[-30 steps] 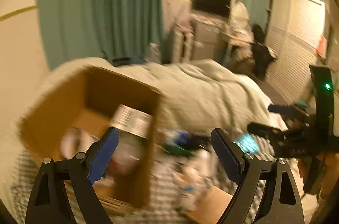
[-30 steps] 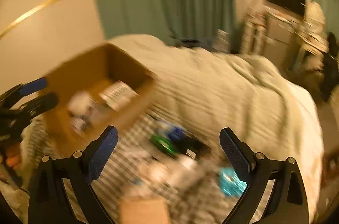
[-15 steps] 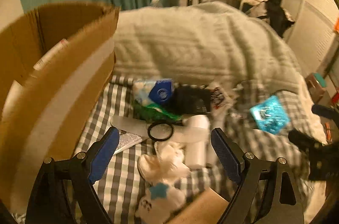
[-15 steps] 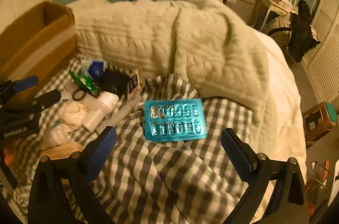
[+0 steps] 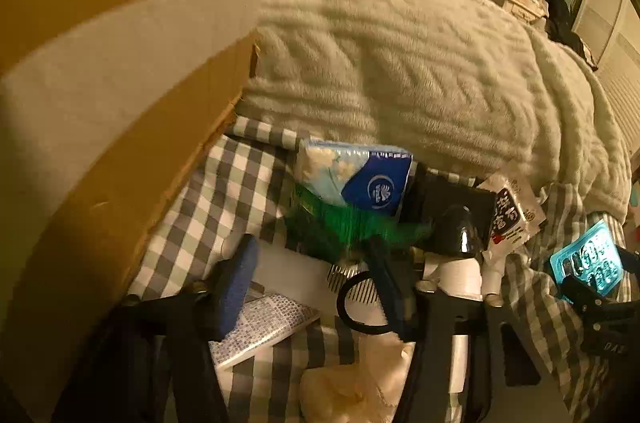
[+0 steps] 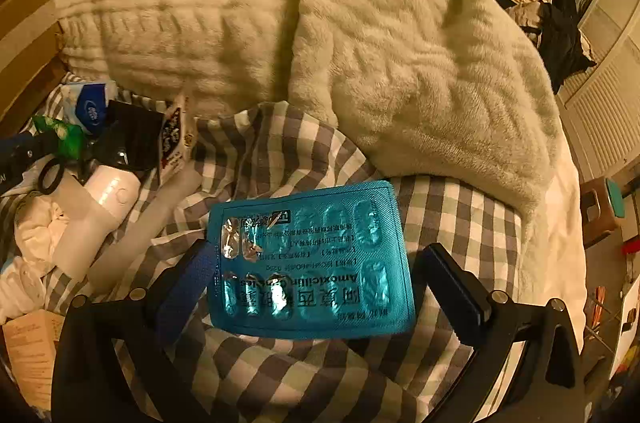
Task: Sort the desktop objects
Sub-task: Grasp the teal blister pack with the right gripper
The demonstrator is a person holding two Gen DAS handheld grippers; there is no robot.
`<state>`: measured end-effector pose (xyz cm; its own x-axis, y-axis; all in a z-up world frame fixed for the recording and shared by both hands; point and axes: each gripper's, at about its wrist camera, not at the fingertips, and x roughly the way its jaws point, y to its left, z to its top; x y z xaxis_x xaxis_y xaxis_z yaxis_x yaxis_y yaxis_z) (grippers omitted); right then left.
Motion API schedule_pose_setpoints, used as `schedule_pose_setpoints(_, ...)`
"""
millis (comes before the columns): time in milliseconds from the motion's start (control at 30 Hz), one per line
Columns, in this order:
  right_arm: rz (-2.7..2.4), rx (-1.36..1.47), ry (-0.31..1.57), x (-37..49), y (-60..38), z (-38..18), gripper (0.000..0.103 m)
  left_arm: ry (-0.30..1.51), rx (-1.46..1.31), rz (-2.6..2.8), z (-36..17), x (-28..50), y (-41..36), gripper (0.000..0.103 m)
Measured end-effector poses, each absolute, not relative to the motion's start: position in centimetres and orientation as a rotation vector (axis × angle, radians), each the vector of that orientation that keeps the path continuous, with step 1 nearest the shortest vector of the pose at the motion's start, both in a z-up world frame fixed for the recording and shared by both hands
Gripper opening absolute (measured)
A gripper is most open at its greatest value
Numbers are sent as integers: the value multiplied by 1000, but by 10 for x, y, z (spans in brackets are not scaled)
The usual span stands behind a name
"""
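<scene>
A: Hovering over what, the right gripper [image 6: 316,279]?
B: The teal blister pack [image 6: 310,259], flat on the checked bedsheet [image 6: 460,215]; its fingers are spread wide, one either side of the pack.
A: And the left gripper [image 5: 316,283]?
B: Fingers apart too, nothing held, above the clutter beside the cardboard box [image 5: 120,63]: tissue packet [image 5: 356,175], green wrapper [image 5: 348,227], black hair tie [image 5: 360,307].
</scene>
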<state>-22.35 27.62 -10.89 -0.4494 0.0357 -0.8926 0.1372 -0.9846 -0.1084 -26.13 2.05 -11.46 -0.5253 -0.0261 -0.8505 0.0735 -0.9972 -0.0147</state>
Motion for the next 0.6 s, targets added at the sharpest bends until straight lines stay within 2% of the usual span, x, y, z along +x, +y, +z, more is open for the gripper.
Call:
schedule_pose_setpoints(67, -2600, 1637, 253, -225, 277, -111, 103, 72, 1540, -2691, -116, -263, 21, 38)
schedule_pose_setpoints(267, -2602, 1657, 297, -221, 275, -111, 102, 77, 1565, -2717, -108, -259, 23, 39)
schedule_pose_setpoints(333, -2608, 1649, 289, -217, 276, -110, 102, 82, 1537, -2741, -102, -255, 23, 53)
schedule_pose_setpoints(367, -2610, 1647, 287, -216, 276, -110, 102, 78, 1524, -2748, -99, -254, 23, 68)
schedule_pose_setpoints(400, -2612, 1646, 285, -214, 276, -110, 102, 77, 1512, -2754, -97, -253, 25, 71)
schedule_pose_setpoints(567, -2612, 1651, 307, -209, 274, -110, 102, 132, 1564, -2698, -105, -269, 22, 73)
schedule_pose_setpoints(600, -2613, 1651, 308, -208, 274, -109, 102, 135, 1572, -2685, -108, -271, 22, 70)
